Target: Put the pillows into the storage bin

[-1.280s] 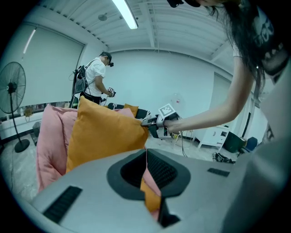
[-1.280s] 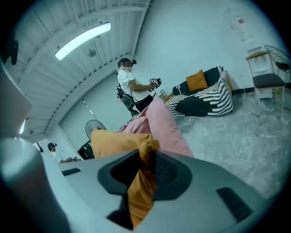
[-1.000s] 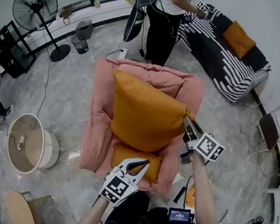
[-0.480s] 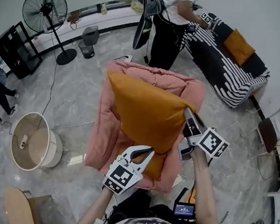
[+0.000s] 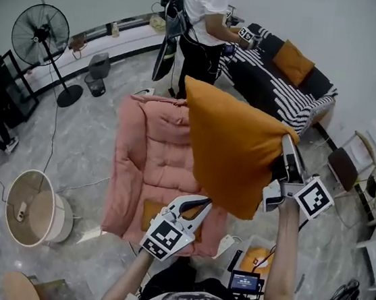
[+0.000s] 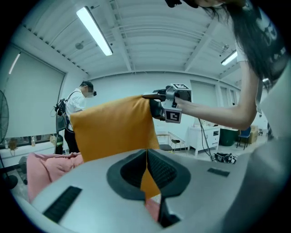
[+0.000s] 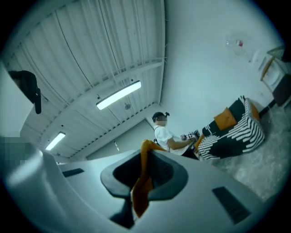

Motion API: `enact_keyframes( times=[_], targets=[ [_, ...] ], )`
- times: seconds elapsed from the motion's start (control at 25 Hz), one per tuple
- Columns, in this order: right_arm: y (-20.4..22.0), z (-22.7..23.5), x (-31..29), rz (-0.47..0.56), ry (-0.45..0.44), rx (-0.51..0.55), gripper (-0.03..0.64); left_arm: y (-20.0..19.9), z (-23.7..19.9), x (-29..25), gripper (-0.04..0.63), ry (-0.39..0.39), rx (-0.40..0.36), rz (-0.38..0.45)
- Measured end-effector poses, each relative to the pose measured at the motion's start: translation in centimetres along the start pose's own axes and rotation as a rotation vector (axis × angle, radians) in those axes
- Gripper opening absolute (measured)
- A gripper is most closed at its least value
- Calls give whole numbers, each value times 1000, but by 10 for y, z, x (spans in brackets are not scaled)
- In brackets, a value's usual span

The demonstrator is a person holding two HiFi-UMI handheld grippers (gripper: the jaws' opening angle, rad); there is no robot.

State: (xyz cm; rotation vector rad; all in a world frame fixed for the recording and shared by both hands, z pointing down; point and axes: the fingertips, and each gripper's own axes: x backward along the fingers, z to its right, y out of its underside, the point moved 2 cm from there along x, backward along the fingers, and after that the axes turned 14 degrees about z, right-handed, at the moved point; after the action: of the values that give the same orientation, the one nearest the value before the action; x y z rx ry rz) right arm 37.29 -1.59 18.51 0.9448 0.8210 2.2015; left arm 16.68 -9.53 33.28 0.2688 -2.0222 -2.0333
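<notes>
Right gripper (image 7: 146, 157): both grey jaws are pressed together on a thin fold of the orange fabric pillow (image 7: 142, 191), which protrudes above and below the pads. Beyond, a person in a white shirt (image 7: 166, 135) stands beside a black-and-white striped sofa (image 7: 236, 136) bearing an orange square cushion (image 7: 225, 118).

Grey marble floor (image 5: 89, 127), pink armchair (image 5: 150, 155), striped sofa (image 5: 270, 88), standing fan (image 5: 41, 27)

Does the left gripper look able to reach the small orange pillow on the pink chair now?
Probably yes: the left gripper hovers right over the small orange pillow, with the big pillow held up clear in the right gripper. Its fingers are together, so they must open first.
</notes>
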Motion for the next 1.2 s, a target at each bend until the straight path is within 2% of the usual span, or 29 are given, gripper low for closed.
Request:
enact_keyframes(
  times=[0.08,0.2,0.32,0.48,0.6,0.72,0.84,1.04,1.2],
  targets=[
    [-33,13,25,45,63,41,31,-1,17,-10,14,43,2,9],
    [-74,46,81,101,156,10,31,-2,52,-32,14,121,1,7],
    [-116,52,130,158,141,43,31,-3,91,-56,14,212,-11,-3],
    [-176,47,183,215,166,178,31,-7,137,-76,14,305,-18,0],
    [-204,54,237,171,225,292,31,-7,181,-92,14,372,-9,1],
    [-215,75,297,95,318,367,31,-3,230,-108,14,443,4,-17],
    [-228,111,362,64,449,385,31,4,282,-120,14,519,0,-46],
    [-261,170,477,109,670,359,31,25,351,-134,14,594,1,-110],
    [-278,211,560,168,800,269,31,44,393,-140,14,614,-1,-175]
  ],
)
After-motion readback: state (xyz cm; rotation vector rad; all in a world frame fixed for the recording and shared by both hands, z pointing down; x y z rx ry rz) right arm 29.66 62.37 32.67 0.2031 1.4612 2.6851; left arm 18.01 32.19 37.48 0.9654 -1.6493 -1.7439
